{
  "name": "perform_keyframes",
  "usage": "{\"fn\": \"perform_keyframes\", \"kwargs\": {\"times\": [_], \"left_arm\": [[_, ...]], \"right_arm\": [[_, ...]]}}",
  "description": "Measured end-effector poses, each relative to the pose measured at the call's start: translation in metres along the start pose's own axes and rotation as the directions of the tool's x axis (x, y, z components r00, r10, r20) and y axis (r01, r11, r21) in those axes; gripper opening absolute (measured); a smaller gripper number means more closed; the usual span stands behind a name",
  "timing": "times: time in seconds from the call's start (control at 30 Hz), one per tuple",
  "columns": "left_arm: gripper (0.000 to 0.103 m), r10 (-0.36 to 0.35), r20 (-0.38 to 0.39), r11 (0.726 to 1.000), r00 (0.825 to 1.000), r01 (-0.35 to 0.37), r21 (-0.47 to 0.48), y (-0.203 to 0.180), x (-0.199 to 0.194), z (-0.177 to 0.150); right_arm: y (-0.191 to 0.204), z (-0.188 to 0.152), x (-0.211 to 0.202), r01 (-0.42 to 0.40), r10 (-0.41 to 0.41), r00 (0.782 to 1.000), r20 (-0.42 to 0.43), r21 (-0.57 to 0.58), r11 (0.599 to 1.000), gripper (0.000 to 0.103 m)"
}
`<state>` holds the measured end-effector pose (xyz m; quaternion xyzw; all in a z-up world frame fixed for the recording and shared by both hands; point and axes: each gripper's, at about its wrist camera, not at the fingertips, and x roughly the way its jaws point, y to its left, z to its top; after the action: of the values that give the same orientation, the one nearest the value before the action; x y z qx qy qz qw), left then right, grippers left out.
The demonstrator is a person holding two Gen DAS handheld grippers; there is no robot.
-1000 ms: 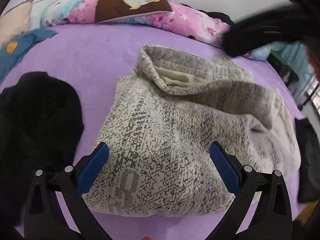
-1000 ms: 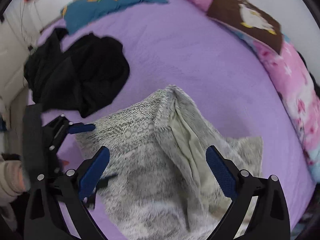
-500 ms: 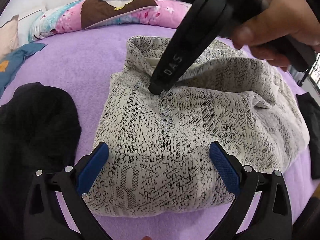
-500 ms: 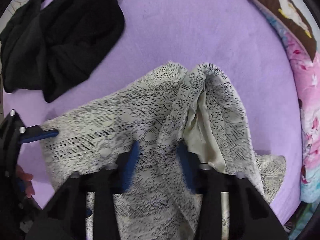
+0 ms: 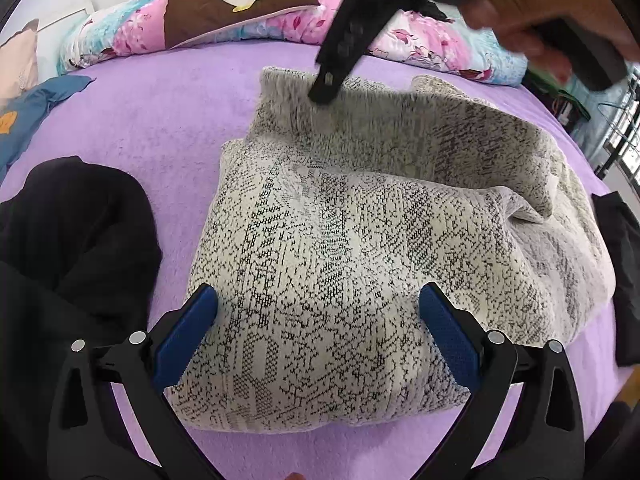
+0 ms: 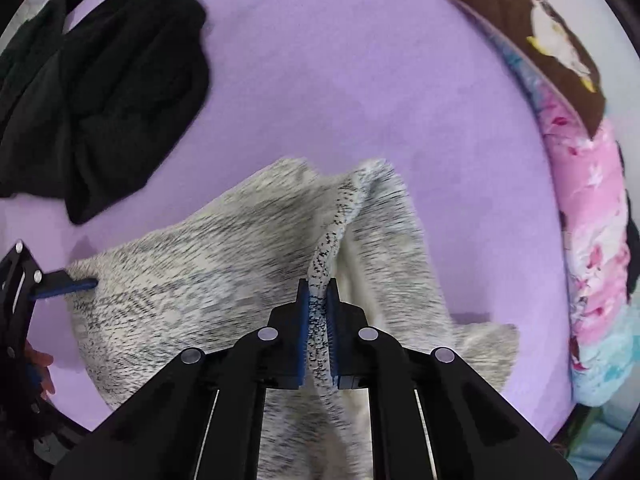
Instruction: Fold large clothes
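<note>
We count one speckled sweater (image 5: 344,264), and we use it as our landmark. It is a cream knit flecked with black, thick and nubbly, lying in a bulky, roughly folded heap in the middle of a purple bed cover (image 5: 168,120) with a soft, short pile.

We count two grippers. Nearest us, the left gripper (image 5: 318,330) hangs over the sweater's near edge with its jaws wide apart; its blue pads (image 5: 186,338) stand either side of the knit and press on nothing. At the sweater's far edge, the right gripper (image 6: 319,322) has its jaws clamped together on a raised ridge of the knit, which runs as a narrow band between the ribbed blue pads. In the left wrist view it appears as a dark, blurred bar held by a hand (image 5: 536,8) above the sweater's far side.

To the left of the sweater lies one black garment (image 5: 68,248), matte and crumpled. At the sweater's right edge we see a second dark cloth (image 5: 620,272), only partly in view. Further left is one blue cloth (image 5: 36,108) with an orange mark.

Beyond the sweater, along the far side of the bed, lies one floral quilt (image 5: 424,44) in pink and pale blue, with one brown cushion (image 5: 236,4) bearing a white and yellow figure on it.
</note>
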<state>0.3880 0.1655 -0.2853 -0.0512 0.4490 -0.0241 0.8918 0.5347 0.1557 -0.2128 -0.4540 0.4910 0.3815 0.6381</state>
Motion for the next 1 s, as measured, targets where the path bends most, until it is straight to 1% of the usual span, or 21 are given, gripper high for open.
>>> {"fn": "perform_keyframes", "kwargs": {"times": [0.03, 0.1, 0.13, 0.17, 0.23, 0.3, 0.37, 0.4, 0.47, 0.5, 0.53, 0.57, 0.6, 0.63, 0.7, 0.73, 0.8, 0.87, 0.9, 0.93, 1.0], "left_arm": [[0.097, -0.004, 0.0, 1.0, 1.0, 0.004, -0.003, 0.001, 0.0, 0.0], [0.097, -0.009, -0.004, 1.0, 1.0, 0.009, -0.004, 0.002, 0.0, 0.0], [0.097, -0.009, -0.005, 1.0, 1.0, 0.009, 0.0, 0.003, 0.0, 0.0], [0.097, -0.008, -0.006, 1.0, 1.0, 0.009, 0.004, 0.003, 0.0, 0.0], [0.097, -0.006, -0.01, 1.0, 1.0, 0.006, 0.013, 0.003, 0.0, -0.001], [0.097, -0.002, -0.012, 1.0, 1.0, 0.002, 0.018, 0.002, 0.0, -0.002], [0.097, -0.003, -0.015, 1.0, 1.0, 0.003, 0.006, 0.003, 0.0, -0.002], [0.097, -0.003, -0.015, 1.0, 1.0, 0.003, 0.003, 0.002, -0.001, -0.003], [0.097, -0.001, -0.016, 1.0, 1.0, 0.001, 0.006, 0.002, 0.0, -0.003], [0.097, 0.004, -0.024, 1.0, 1.0, -0.004, 0.011, 0.001, 0.001, -0.003], [0.097, 0.009, -0.03, 1.0, 1.0, -0.008, 0.011, 0.0, 0.002, -0.003], [0.097, 0.01, -0.034, 1.0, 0.999, -0.009, 0.008, 0.0, 0.003, -0.003], [0.097, 0.013, -0.039, 1.0, 0.999, -0.013, 0.003, 0.0, 0.004, -0.002], [0.097, 0.019, -0.042, 1.0, 0.999, -0.019, 0.003, -0.001, 0.004, -0.001], [0.097, 0.027, -0.048, 1.0, 0.998, -0.027, 0.006, -0.002, 0.004, 0.001], [0.097, 0.029, -0.047, 1.0, 0.998, -0.029, 0.005, -0.002, 0.004, 0.001], [0.097, 0.029, -0.045, 1.0, 0.999, -0.029, -0.003, -0.002, 0.003, 0.004], [0.097, 0.028, -0.043, 1.0, 0.999, -0.029, -0.012, 0.0, 0.001, 0.004], [0.097, 0.03, -0.042, 0.999, 0.999, -0.03, -0.014, 0.001, 0.001, 0.004], [0.097, 0.031, -0.041, 0.999, 0.999, -0.032, -0.015, 0.002, 0.001, 0.003], [0.097, 0.037, -0.041, 0.999, 0.998, -0.037, -0.005, 0.0, 0.003, 0.002]], "right_arm": [[-0.007, 0.004, -0.002, 0.014, -0.014, 1.0, -0.006, -0.003, 1.0, 0.008], [-0.017, 0.008, -0.001, 0.075, -0.075, 0.997, -0.004, -0.008, 0.997, 0.008], [-0.023, 0.012, 0.0, 0.086, -0.086, 0.996, -0.003, 0.003, 0.996, 0.008], [-0.034, 0.017, 0.003, 0.079, -0.079, 0.997, -0.003, 0.035, 0.996, 0.008], [-0.042, 0.023, 0.012, 0.075, -0.074, 0.997, -0.006, 0.052, 0.996, 0.008], [-0.05, 0.029, 0.029, 0.07, -0.068, 0.997, -0.02, 0.063, 0.996, 0.008], [-0.051, 0.035, 0.058, 0.065, -0.062, 0.997, -0.041, 0.066, 0.996, 0.008], [-0.054, 0.036, 0.074, 0.047, -0.043, 0.997, -0.062, 0.077, 0.996, 0.008], [-0.054, 0.034, 0.09, 0.042, -0.034, 0.995, -0.091, 0.078, 0.996, 0.011], [-0.055, 0.031, 0.094, 0.047, -0.04, 0.995, -0.096, 0.075, 0.996, 0.016], [-0.056, 0.03, 0.091, 0.067, -0.061, 0.995, -0.084, 0.064, 0.996, 0.031], [-0.056, 0.028, 0.081, 0.106, -0.103, 0.993, -0.061, 0.047, 0.993, 0.041], [-0.057, 0.024, 0.068, 0.133, -0.132, 0.991, -0.034, 0.037, 0.99, 0.061], [-0.063, 0.014, 0.046, 0.129, -0.13, 0.991, 0.027, 0.041, 0.991, 0.068], [-0.075, -0.008, 0.017, 0.08, -0.086, 0.992, 0.09, 0.074, 0.994, 0.068], [-0.084, -0.026, 0.002, 0.046, -0.055, 0.993, 0.101, 0.089, 0.995, 0.068], [-0.091, -0.056, -0.015, -0.003, -0.005, 0.994, 0.112, 0.07, 0.998, 0.068], [-0.098, -0.09, -0.023, -0.025, 0.02, 0.995, 0.1, 0.044, 0.999, 0.068], [-0.102, -0.105, -0.025, -0.033, 0.03, 0.995, 0.09, 0.037, 0.999, 0.068], [-0.103, -0.112, -0.026, -0.046, 0.043, 0.996, 0.082, 0.036, 0.998, 0.068], [-0.106, -0.139, -0.021, -0.102, 0.098, 0.992, 0.077, 0.044, 0.994, 0.068]]}}
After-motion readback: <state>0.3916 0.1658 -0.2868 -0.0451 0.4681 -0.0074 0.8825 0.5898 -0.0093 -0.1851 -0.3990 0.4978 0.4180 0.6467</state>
